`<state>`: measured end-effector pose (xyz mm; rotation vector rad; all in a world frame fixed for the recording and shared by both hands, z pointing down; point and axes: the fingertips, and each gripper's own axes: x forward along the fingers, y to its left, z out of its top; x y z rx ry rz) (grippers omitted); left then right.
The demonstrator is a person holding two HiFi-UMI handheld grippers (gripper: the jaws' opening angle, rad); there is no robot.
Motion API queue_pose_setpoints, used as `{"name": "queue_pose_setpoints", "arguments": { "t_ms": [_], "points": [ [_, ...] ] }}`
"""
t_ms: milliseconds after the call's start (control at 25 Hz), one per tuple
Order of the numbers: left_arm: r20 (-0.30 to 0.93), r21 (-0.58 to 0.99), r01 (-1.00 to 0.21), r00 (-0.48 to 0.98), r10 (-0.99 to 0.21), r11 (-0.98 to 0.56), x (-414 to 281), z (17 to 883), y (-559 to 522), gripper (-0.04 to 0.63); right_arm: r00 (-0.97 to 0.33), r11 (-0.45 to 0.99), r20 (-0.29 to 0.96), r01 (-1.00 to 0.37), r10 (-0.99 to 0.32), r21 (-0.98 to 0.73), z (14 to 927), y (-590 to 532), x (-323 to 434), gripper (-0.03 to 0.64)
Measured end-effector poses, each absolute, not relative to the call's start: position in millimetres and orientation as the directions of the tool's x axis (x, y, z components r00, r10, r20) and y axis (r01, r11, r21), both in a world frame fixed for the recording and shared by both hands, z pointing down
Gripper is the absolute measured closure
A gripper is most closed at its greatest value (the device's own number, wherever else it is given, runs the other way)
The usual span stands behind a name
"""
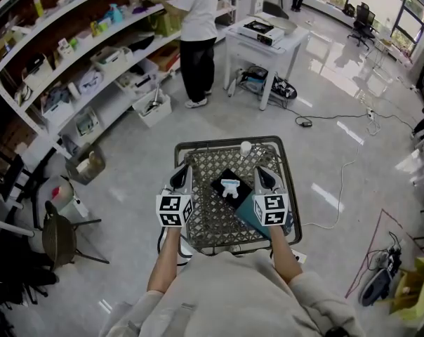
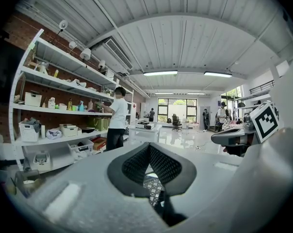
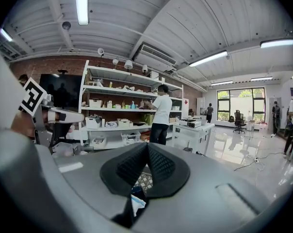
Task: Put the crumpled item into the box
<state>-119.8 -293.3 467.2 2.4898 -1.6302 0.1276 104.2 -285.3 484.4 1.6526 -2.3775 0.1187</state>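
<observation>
A white crumpled item (image 1: 230,187) lies on a flat black square (image 1: 223,177) in the middle of a small table with a patterned top (image 1: 210,220). A teal box-like thing (image 1: 246,215) sits beside the square, partly hidden under my right gripper. My left gripper (image 1: 181,174) hovers over the table's left side and my right gripper (image 1: 264,174) over its right side, with the item between them. In the left gripper view the left gripper (image 2: 149,147) has its pads meeting and nothing held. The right gripper (image 3: 147,146) is shut and empty too.
A small white object (image 1: 246,147) rests at the table's far edge. A person (image 1: 198,34) stands at long white shelves (image 1: 93,62) beyond, next to a white table (image 1: 265,37). Cables (image 1: 338,181) trail over the glossy floor at right. A stool (image 1: 57,237) stands at left.
</observation>
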Motion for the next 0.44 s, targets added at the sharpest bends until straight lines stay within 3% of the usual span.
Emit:
{"name": "queue_pose_setpoints", "arguments": {
  "t_ms": [440],
  "points": [
    [0.163,0.091,-0.913,0.407,-0.898,-0.397,-121.0,467.8,-299.1,0.591,-0.332,0.362,0.251,-0.928,-0.909,0.083,484.6,-291.4,100.0,0.618]
  ]
}}
